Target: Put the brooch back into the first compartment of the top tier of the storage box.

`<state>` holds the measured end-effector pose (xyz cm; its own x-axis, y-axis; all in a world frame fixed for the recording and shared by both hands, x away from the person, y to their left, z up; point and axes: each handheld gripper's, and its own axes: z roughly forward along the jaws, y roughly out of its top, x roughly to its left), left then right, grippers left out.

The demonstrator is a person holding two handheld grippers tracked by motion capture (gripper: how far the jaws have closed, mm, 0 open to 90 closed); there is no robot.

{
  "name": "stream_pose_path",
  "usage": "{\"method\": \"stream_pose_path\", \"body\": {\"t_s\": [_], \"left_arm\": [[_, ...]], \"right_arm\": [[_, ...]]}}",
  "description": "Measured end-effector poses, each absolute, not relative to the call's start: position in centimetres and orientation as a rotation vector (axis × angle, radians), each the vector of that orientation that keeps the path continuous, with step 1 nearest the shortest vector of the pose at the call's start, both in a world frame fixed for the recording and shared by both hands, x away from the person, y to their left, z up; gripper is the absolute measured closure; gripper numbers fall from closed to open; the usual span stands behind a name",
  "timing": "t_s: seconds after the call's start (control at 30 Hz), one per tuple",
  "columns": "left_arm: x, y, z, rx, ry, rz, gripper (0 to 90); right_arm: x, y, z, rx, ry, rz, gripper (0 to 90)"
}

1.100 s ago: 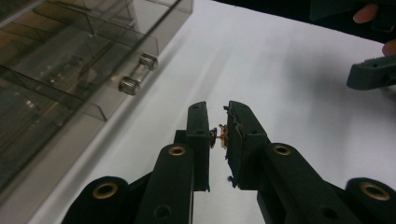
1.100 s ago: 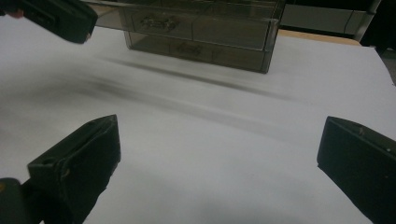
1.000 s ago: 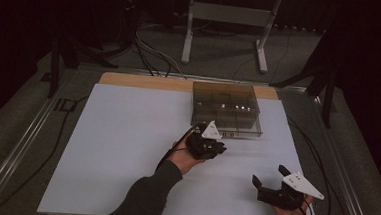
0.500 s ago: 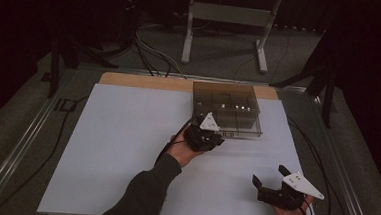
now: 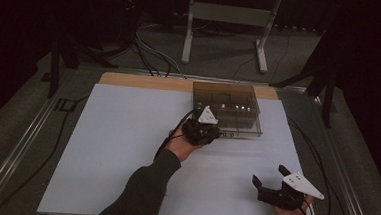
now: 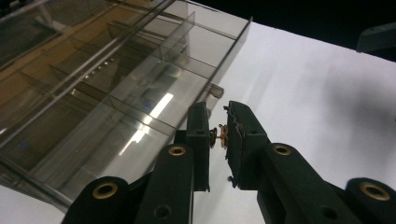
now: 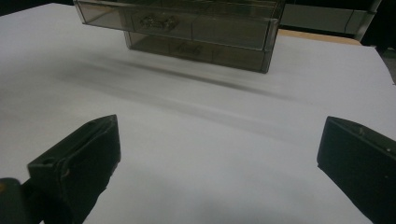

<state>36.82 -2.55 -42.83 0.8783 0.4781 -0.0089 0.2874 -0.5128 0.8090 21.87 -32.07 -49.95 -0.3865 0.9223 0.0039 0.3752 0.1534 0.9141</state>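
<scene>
Left gripper (image 6: 218, 135): jaws narrowed on a small brass-coloured part (image 6: 219, 136), held at the smoky compartment box (image 5: 227, 108), its near edge, table's 12 o'clock; pickup done, placing left; right gripper (image 5: 270, 178): jaws wide, empty, idle at 5 o'clock on the white table (image 5: 116, 148).

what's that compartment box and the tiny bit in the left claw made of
Compartment box: likely smoked clear plastic, glossy; dividers show through and light glints on it. Tiny part pinched in the left claw: looks like brass-toned metal, with a golden shine, too small to be sure.
</scene>
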Motion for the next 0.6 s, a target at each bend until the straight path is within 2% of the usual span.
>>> {"method": "stream_pose_path", "body": {"t_s": [0.6], "left_arm": [[38.4, -2.2, -42.4, 2.131, 0.598, 0.298, 80.6]], "right_arm": [[21.9, -32.1, -50.0, 1.235, 1.852, 1.207, 0.0]]}}
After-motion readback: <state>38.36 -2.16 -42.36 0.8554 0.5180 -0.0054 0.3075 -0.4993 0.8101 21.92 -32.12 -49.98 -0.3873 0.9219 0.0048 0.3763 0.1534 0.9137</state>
